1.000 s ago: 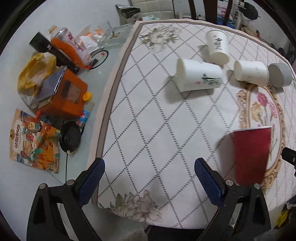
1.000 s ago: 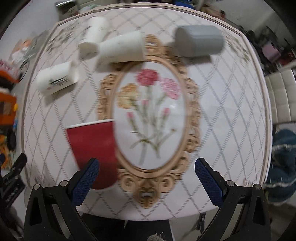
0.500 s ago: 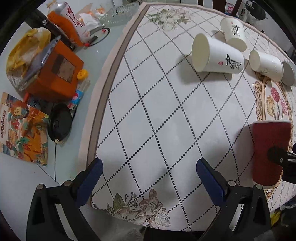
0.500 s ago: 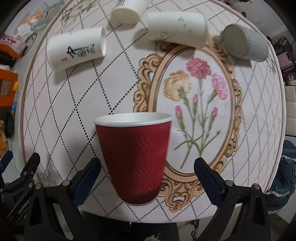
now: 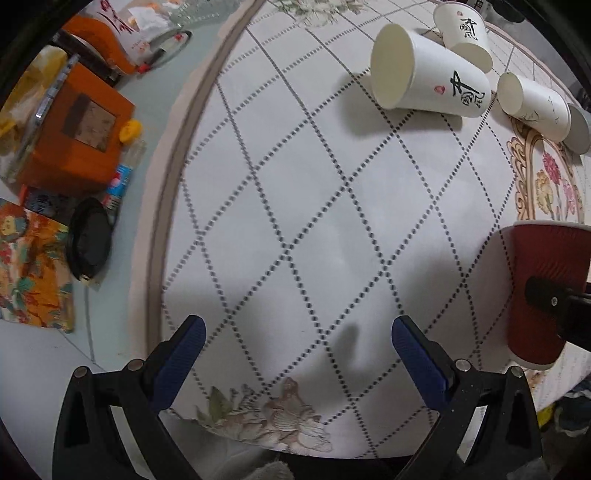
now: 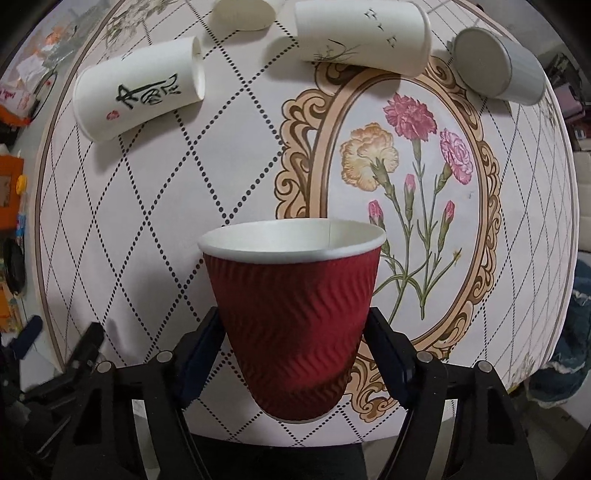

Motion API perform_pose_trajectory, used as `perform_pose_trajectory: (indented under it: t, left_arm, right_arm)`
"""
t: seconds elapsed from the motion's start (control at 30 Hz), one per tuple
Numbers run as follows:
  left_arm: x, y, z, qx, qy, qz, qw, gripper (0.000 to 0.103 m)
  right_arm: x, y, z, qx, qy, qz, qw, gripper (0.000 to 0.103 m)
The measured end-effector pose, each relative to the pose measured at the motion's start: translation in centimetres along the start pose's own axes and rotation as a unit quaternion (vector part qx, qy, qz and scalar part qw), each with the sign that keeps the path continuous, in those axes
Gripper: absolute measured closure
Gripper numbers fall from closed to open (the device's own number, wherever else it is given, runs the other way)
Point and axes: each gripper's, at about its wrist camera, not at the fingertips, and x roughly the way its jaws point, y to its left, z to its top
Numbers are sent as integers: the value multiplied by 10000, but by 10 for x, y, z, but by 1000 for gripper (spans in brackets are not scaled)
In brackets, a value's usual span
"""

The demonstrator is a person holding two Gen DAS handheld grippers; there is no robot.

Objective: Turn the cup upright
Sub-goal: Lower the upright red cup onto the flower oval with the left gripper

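A red ribbed paper cup (image 6: 295, 317) stands upright on the tablecloth with its white rim up. My right gripper (image 6: 295, 347) is shut on its lower half, one finger on each side. The cup also shows at the right edge of the left wrist view (image 5: 543, 295), with a black finger (image 5: 546, 299) of the right gripper against its side. My left gripper (image 5: 295, 339) is open and empty over the near part of the cloth, well left of the red cup.
Three white paper cups (image 6: 140, 92) (image 6: 362, 37) (image 6: 243, 13) and a grey cup (image 6: 498, 66) lie on their sides at the far end of the cloth. An orange box (image 5: 70, 147), a black disc (image 5: 90, 243) and snack packets (image 5: 29, 269) sit left of the tablecloth's edge (image 5: 166, 206).
My right gripper moved in on the red cup and its fingers went from wide open to shut on the cup's sides. My left gripper dropped closer to the cloth and stayed open.
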Motion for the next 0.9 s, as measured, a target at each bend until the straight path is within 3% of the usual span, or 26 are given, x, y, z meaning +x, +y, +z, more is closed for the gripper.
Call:
perform_pose_trajectory:
  t: [0.17,0.27,0.47,0.7,0.9]
  left_arm:
    - [10,-6,4,61,253,-65,9996,0]
    - [13,-11,8,89,322,-70,9994,0]
    - [24,-24,28,77,652,-199,9976,0]
    - [25,-50,58,340,552,-179,9977,0]
    - [36,-66,64,560,518,-55,9971,0]
  right_arm:
    - [-8,-19,-2,359,-134,469,9982,26]
    - [-25,-31,-5,546,-562,686,9946,26]
    - [-50,-54,1,767,-1291,736,9859,26]
    - [-59,-60,16,903,-2680,619,9572,26]
    - [-36,-40,14,738,-3387,342,9374,27]
